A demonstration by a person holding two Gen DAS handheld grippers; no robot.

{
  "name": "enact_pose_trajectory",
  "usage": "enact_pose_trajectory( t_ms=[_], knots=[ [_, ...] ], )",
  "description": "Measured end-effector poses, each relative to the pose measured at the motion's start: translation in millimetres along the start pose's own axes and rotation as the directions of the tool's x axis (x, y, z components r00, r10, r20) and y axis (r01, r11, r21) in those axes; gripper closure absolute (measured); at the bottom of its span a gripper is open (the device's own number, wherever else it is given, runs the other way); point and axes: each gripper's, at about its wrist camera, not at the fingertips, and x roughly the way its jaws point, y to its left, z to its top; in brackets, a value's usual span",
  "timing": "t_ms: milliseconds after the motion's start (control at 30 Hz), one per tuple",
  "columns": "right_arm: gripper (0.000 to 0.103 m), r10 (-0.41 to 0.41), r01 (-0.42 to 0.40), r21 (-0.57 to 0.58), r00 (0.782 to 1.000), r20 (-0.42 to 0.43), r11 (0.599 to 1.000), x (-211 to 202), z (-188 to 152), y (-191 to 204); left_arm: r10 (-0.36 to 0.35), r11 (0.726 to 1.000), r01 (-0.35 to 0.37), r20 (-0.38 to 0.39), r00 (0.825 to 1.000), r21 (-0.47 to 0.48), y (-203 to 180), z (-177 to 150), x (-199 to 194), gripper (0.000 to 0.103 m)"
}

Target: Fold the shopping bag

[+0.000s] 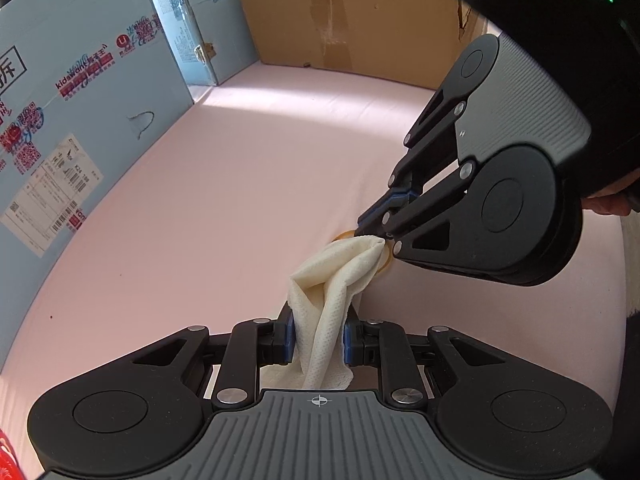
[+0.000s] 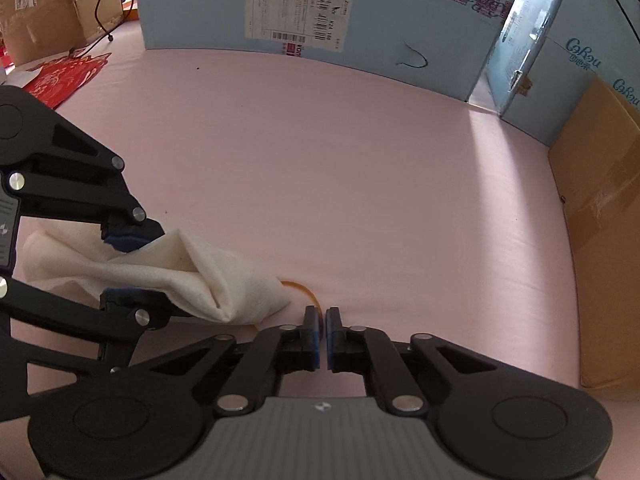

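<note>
Left tool [image 1: 318,340] clamping bunched white bag [image 1: 336,288], right tool [image 2: 322,334] pinched on orange band [image 2: 308,294], open pink surface [image 2: 340,180] ahead

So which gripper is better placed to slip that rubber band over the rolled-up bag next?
Probably the right gripper: it appears shut on the rubber band at the end of the bag, while the left gripper clamps the roll.
</note>
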Motion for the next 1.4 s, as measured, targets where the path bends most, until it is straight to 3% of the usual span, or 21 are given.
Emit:
enact_pose_trajectory(
  t_ms=[100,167,200,267,333,433,600,667,733,833,867,900,967,1033,1067,1100,1167,1233,1267,1300,1400],
  knots=[
    [0.102,0.106,-0.112,0.179,0.994,0.04,0.977,-9,-2,-24,0.0,1.0,0.0,-0.002,1.0,0.005,0,1,0,0.083],
    [0.103,0.223,-0.242,0.357,0.97,0.094,0.902,-11,-7,-52,-0.002,1.0,0.002,-0.005,1.0,0.009,0,2,1,0.083],
    [0.103,0.276,-0.305,0.438,0.952,0.129,0.846,-12,-9,-66,-0.003,1.0,0.003,-0.007,1.0,0.012,0,2,1,0.083],
    [0.103,0.389,-0.425,0.595,0.9,0.198,0.682,-5,-21,-91,-0.004,1.0,0.004,-0.01,1.0,0.017,0,3,1,0.083],
    [0.103,0.448,-0.498,0.662,0.855,0.263,0.56,1,-31,-103,-0.005,1.0,0.005,-0.013,1.0,0.018,0,4,2,0.083],
    [0.103,0.536,-0.603,0.722,0.754,0.379,0.338,17,-52,-112,-0.005,1.0,0.006,-0.018,1.0,0.022,-1,5,2,0.083],
    [0.097,0.586,-0.684,0.724,0.625,0.516,0.093,43,-74,-120,-0.013,0.999,0.014,-0.023,1.0,0.029,0,5,3,0.083],
    [0.097,0.599,-0.696,0.717,0.591,0.541,0.039,53,-77,-122,-0.016,0.999,0.017,-0.026,1.0,0.038,0,5,3,0.083],
    [0.097,0.606,-0.701,0.713,0.574,0.55,0.016,61,-77,-124,-0.019,0.999,0.02,-0.029,0.999,0.043,0,6,3,0.083],
    [0.097,0.621,-0.713,0.701,0.558,0.55,0.021,67,-69,-127,-0.024,0.999,0.025,-0.032,0.999,0.047,0,6,2,0.083],
    [0.097,0.637,-0.729,0.684,0.541,0.55,0.029,67,-64,-127,-0.028,0.999,0.03,-0.032,0.999,0.043,1,5,2,0.083],
    [0.097,0.651,-0.747,0.665,0.518,0.555,0.027,66,-61,-126,-0.033,0.999,0.034,-0.032,0.999,0.036,2,5,2,0.083],
    [0.097,0.697,-0.796,0.606,0.43,0.574,-0.008,66,-52,-123,-0.043,0.999,0.044,-0.031,0.999,0.023,5,5,3,0.083],
    [0.097,0.735,-0.827,0.561,0.362,0.573,-0.03,64,-45,-118,-0.053,0.999,0.053,-0.027,0.998,0.008,7,4,3,0.083],
    [0.097,0.743,-0.832,0.554,0.365,0.561,-0.01,61,-42,-116,-0.055,0.998,0.055,-0.025,0.998,0.002,8,3,3,0.083],
    [0.097,0.739,-0.827,0.561,0.396,0.545,0.029,56,-40,-116,-0.056,0.998,0.056,-0.022,0.998,-0.003,9,3,3,0.083],
    [0.097,0.699,-0.802,0.581,0.495,0.516,0.139,41,-38,-120,-0.053,0.999,0.053,-0.02,0.998,-0.002,8,3,3,0.083],
    [0.092,0.604,-0.721,0.609,0.658,0.45,0.332,15,-38,-129,-0.049,0.999,0.05,-0.022,0.999,0.01,6,3,2,0.083],
    [0.088,0.567,-0.673,0.623,0.715,0.408,0.4,7,-38,-132,-0.05,0.999,0.05,-0.027,0.998,0.014,6,4,2,0.083],
    [0.081,0.538,-0.621,0.632,0.764,0.357,0.463,1,-39,-132,-0.048,0.999,0.049,-0.033,0.998,0.023,5,4,1,0.083],
    [0.069,0.481,-0.499,0.591,0.853,0.204,0.633,-5,-30,-121,-0.033,0.996,0.038,-0.059,0.998,0.076,-1,5,0,0.083]
  ],
)
